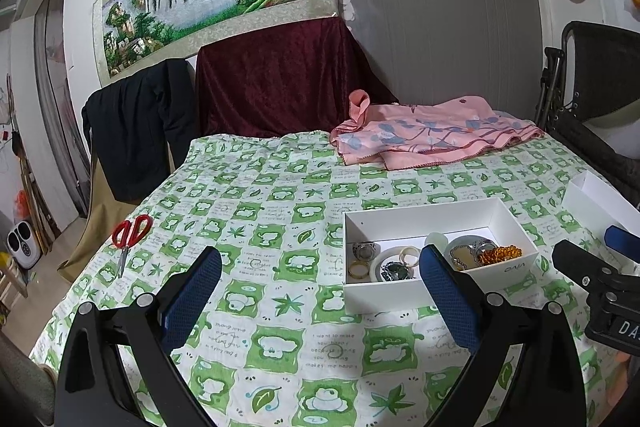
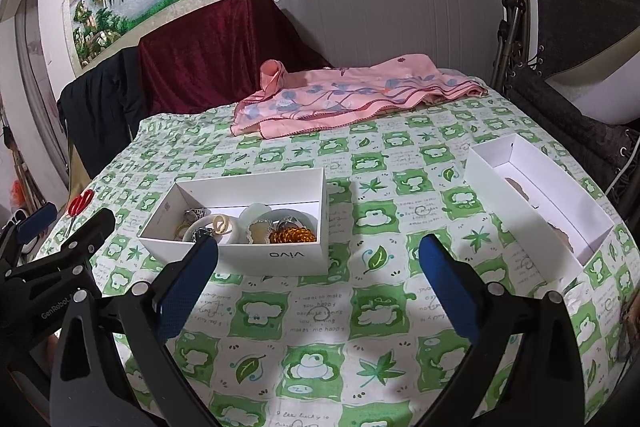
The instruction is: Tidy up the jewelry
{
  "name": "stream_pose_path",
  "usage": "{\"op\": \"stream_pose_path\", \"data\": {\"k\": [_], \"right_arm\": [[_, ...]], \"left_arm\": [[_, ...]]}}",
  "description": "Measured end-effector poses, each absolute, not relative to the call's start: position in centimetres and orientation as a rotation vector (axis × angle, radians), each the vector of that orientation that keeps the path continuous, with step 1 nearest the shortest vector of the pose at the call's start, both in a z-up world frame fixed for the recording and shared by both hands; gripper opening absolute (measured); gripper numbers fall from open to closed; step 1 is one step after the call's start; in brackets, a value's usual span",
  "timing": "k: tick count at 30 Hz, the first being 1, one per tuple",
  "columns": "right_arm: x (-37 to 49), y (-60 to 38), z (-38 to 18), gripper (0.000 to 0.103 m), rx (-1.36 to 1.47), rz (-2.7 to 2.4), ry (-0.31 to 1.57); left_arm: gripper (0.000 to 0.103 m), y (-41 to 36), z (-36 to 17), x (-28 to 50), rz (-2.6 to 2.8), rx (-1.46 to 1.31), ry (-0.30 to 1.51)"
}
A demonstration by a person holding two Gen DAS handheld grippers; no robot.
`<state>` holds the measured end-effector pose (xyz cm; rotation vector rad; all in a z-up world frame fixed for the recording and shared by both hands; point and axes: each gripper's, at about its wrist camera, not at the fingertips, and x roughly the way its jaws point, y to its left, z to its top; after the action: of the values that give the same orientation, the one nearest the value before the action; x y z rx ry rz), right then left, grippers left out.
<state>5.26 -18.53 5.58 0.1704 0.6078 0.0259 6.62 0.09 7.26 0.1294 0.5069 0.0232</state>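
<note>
A white box stands on the green checked tablecloth and holds several pieces of jewelry: an orange bead bracelet, white rings, a silver ring and a gold ring. A second white box, its floor partly bare, stands to the right. My left gripper is open and empty, just left of and before the jewelry box. My right gripper is open and empty, in front of the gap between the two boxes.
Red-handled scissors lie near the table's left edge. A folded pink cloth lies at the back. A dark red draped chair stands behind the table, a black folding chair at the right.
</note>
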Motion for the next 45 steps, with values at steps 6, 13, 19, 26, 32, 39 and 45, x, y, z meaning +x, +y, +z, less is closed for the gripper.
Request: {"op": "stream_pose_path", "data": {"k": [6, 13, 19, 26, 32, 39, 45], "right_arm": [[5.15, -18.38, 5.44, 0.096, 0.166, 0.027, 0.61], [5.11, -18.35, 5.45, 0.096, 0.165, 0.027, 0.609], [5.11, -18.32, 5.45, 0.096, 0.166, 0.027, 0.61], [5.06, -18.25, 5.42, 0.096, 0.16, 0.029, 0.613], [5.08, -18.17, 5.43, 0.096, 0.157, 0.028, 0.613], [5.16, -18.18, 5.41, 0.096, 0.157, 0.026, 0.614], [5.18, -18.18, 5.4, 0.096, 0.157, 0.026, 0.615]], "left_arm": [[0.097, -0.14, 7.23, 6.42, 0.021, 0.14, 0.505], [0.097, -0.15, 7.22, 6.43, 0.025, 0.142, 0.508], [0.097, -0.03, 7.21, 6.41, 0.02, 0.139, 0.515], [0.097, 0.07, 7.2, 6.44, 0.01, 0.136, 0.522], [0.097, 0.54, 7.03, 6.61, -0.021, 0.119, 0.54], [0.097, 0.43, 7.08, 6.76, -0.012, 0.123, 0.542], [0.097, -0.04, 7.03, 6.74, -0.012, 0.139, 0.538]]}}
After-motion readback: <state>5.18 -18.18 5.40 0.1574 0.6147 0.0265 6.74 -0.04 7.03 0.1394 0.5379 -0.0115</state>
